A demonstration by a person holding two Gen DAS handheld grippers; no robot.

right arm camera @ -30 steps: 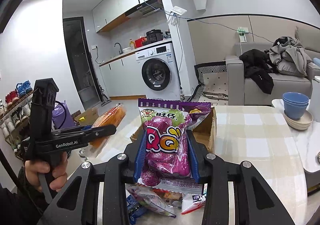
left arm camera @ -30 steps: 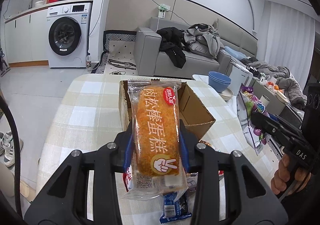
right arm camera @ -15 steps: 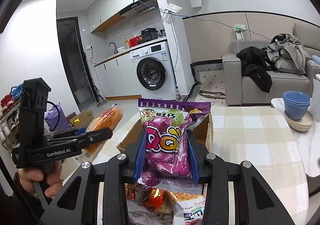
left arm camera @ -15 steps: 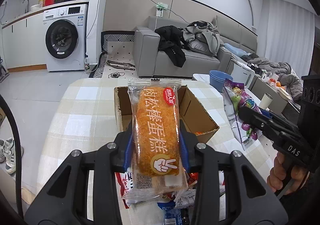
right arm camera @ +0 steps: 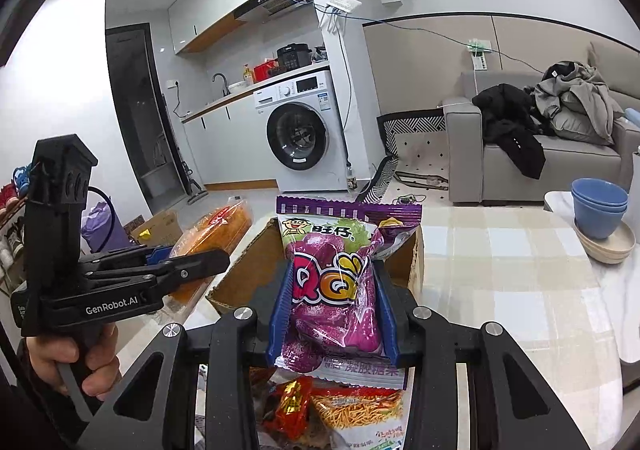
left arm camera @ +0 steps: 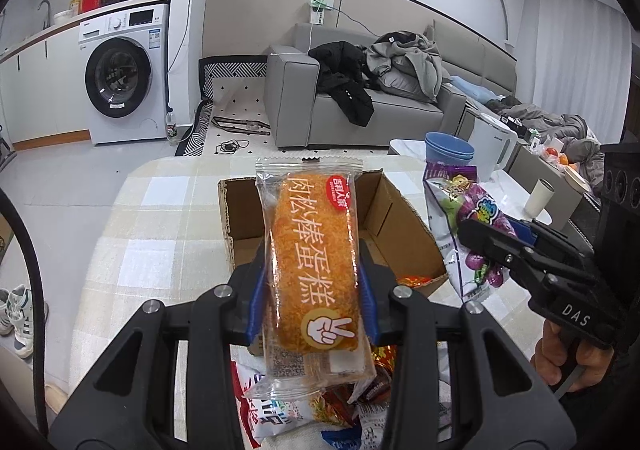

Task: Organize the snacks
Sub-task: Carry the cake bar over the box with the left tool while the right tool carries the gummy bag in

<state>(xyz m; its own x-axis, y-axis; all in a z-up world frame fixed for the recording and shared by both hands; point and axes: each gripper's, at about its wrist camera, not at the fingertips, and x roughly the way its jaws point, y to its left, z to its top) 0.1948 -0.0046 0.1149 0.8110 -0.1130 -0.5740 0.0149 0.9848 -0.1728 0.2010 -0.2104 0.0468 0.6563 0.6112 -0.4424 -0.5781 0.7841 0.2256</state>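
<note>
My left gripper is shut on an orange cake bar in a clear wrapper and holds it upright above the near edge of an open cardboard box. My right gripper is shut on a purple QQ candy bag and holds it in front of the same box. The candy bag also shows in the left wrist view, right of the box. The cake bar shows in the right wrist view, left of the box. Loose snack packets lie on the table below both grippers.
The checked tablecloth covers the table. Stacked blue bowls on a cream plate stand at the right on a marble surface. A white kettle and a paper cup stand beyond. Grey sofa and washing machine are behind.
Both grippers have risen and drawn nearer the box with their snacks still held. The candy bag has moved left, closer to the box's right side.
</note>
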